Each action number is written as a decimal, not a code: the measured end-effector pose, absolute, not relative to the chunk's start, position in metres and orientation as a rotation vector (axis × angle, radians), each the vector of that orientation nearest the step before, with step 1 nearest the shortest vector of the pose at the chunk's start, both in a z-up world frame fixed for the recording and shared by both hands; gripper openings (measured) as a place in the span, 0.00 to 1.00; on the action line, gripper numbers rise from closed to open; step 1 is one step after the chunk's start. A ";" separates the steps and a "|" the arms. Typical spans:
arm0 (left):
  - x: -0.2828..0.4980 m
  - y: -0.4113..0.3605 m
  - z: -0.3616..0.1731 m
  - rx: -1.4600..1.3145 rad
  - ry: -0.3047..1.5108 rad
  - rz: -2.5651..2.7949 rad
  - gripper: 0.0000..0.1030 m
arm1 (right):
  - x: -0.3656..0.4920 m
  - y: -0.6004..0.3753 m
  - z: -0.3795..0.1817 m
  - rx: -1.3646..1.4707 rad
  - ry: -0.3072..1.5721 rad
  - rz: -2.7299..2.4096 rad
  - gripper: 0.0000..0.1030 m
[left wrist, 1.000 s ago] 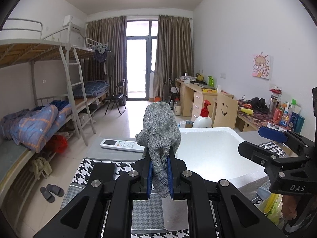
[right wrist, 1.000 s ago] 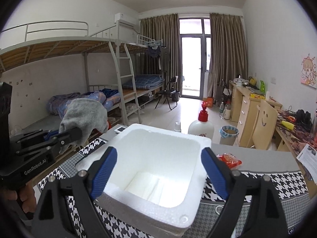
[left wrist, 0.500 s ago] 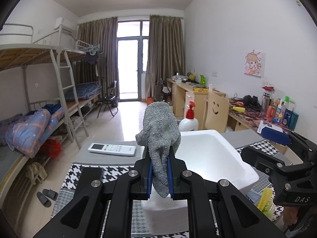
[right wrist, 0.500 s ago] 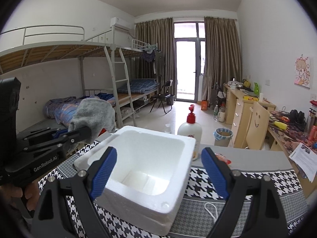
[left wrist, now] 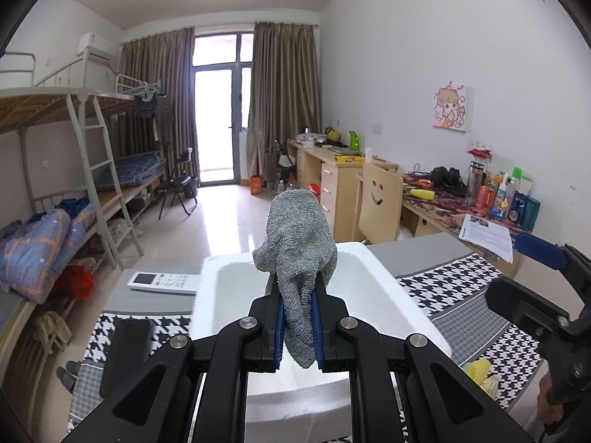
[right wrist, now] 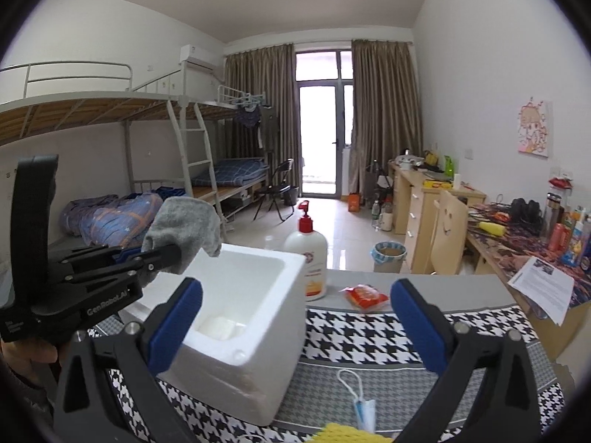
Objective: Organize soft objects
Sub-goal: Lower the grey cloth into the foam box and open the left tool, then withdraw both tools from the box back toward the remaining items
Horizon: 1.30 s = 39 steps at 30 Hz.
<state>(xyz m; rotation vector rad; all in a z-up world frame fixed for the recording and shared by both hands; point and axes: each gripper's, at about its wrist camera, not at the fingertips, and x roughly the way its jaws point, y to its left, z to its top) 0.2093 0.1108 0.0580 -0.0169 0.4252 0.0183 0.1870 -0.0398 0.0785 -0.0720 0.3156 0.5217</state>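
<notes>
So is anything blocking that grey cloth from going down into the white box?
Nothing visible does. The left claw holds the grey cloth above the white foam box, whose top is open with no lid. The right claw is open and off to the side.

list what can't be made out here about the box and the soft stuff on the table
- Foam box floor: left wrist view, hidden by the grey cloth and left hand-held gripper.
- Yellow item: right wrist view, cut off by the bottom edge.
- Face mask: partly hidden by that yellow item.
</notes>
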 end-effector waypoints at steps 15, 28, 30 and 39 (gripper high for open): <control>0.231 0.093 0.053 0.002 0.456 0.006 0.17 | 0.191 -0.061 0.072 -0.077 0.316 0.473 1.00; 0.220 0.095 0.059 0.009 0.396 0.061 0.97 | 0.188 -0.064 0.072 -0.073 0.308 0.473 1.00; 0.218 0.094 0.061 0.010 0.390 0.069 0.97 | 0.187 -0.065 0.074 -0.073 0.304 0.473 1.00; 0.195 0.092 0.072 0.008 0.351 0.088 0.99 | 0.170 -0.070 0.078 -0.070 0.282 0.471 1.00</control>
